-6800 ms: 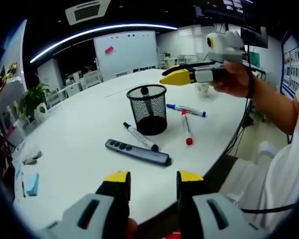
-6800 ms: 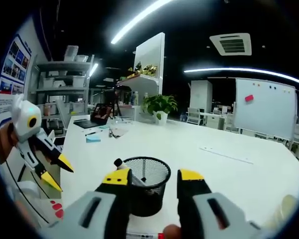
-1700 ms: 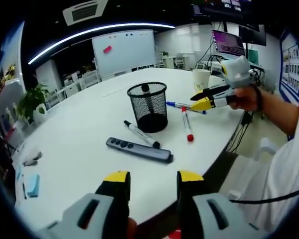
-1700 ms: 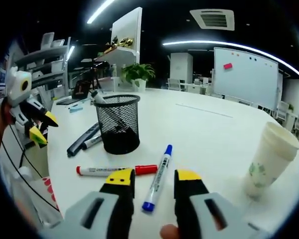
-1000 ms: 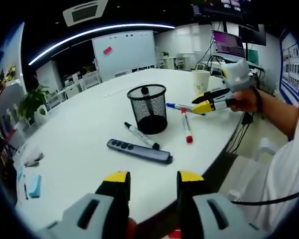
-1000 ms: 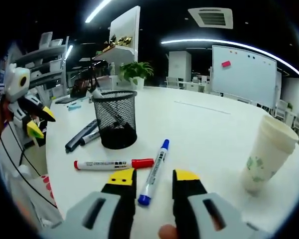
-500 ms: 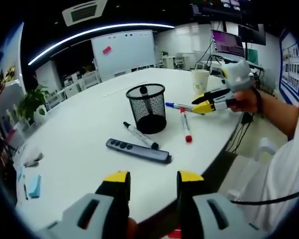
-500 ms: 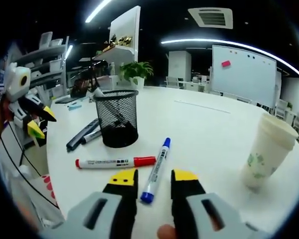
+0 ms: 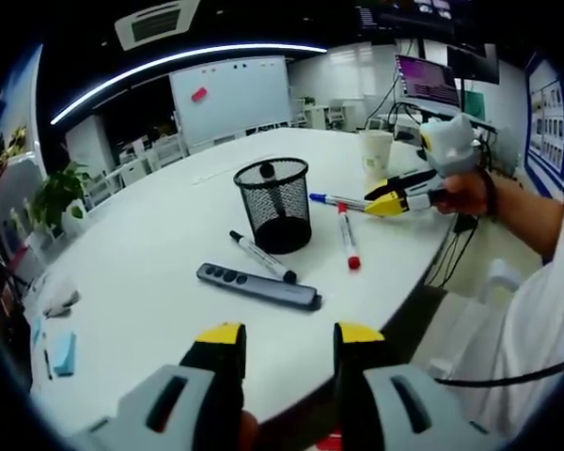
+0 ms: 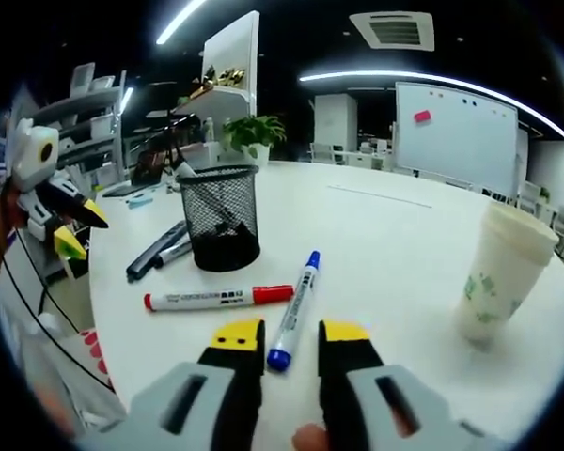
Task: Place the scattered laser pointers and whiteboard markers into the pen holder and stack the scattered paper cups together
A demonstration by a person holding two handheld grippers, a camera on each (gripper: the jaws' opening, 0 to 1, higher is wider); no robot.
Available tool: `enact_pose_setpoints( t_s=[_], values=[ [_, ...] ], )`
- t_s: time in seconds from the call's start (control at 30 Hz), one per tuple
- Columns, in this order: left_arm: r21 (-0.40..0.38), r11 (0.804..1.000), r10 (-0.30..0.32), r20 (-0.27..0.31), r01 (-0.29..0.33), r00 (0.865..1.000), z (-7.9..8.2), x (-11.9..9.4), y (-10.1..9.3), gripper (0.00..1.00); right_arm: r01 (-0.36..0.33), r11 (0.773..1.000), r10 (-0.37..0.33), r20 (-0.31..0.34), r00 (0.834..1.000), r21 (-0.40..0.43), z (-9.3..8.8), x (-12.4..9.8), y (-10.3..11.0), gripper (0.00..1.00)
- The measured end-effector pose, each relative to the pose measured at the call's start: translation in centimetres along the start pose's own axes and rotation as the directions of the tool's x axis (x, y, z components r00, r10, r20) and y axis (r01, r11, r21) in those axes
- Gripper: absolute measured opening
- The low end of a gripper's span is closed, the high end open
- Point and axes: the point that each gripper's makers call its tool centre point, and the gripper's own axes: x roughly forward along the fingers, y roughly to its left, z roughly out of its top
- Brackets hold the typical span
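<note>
Your right tongs (image 10: 277, 338) sit at the bottom center of the right gripper view, jaws apart, with the near end of the blue marker (image 10: 296, 305) lying between the two yellow tips. Nothing gripped there; the marker rests flat on the white counter (image 10: 395, 254) and runs up and slightly right from the tongs. Just to its left lies the red marker (image 10: 216, 299), almost crosswise, its red cap close beside the blue one's barrel. Behind them, left of center, stands the black mesh holder (image 10: 223, 216), upright, with something dark already inside. At the holder's left side you can see the dark pointer (image 10: 155, 251) and another marker lying side by side. On the right edge stands a paper cup (image 10: 503, 272), upright, well apart from the markers.

In the left gripper view, your left tongs (image 9: 289, 338) hang at the bottom center, jaws open and empty, above the counter's near edge. Ahead of them lies the pointer (image 9: 258, 286), and just beyond it a black-capped marker (image 9: 261, 256) angled toward the holder (image 9: 273, 204) at center. Right of the holder are the red marker (image 9: 345, 237) and the blue marker (image 9: 343, 201), with your right tongs (image 9: 387, 199) at the blue one's far end, upper right. The cup (image 9: 376, 150) stands behind them.
</note>
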Motion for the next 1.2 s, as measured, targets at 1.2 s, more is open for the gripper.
enact_pose_setpoints(
  t_s=[1.2],
  values=[
    [0.003, 1.000, 0.006, -0.011, -0.006, 1.000, -0.24, -0.22, 0.05, 0.38, 0.027, 1.000, -0.027, 0.001, 1.000, 0.014, -0.76, 0.17, -0.34, 0.11]
  ],
)
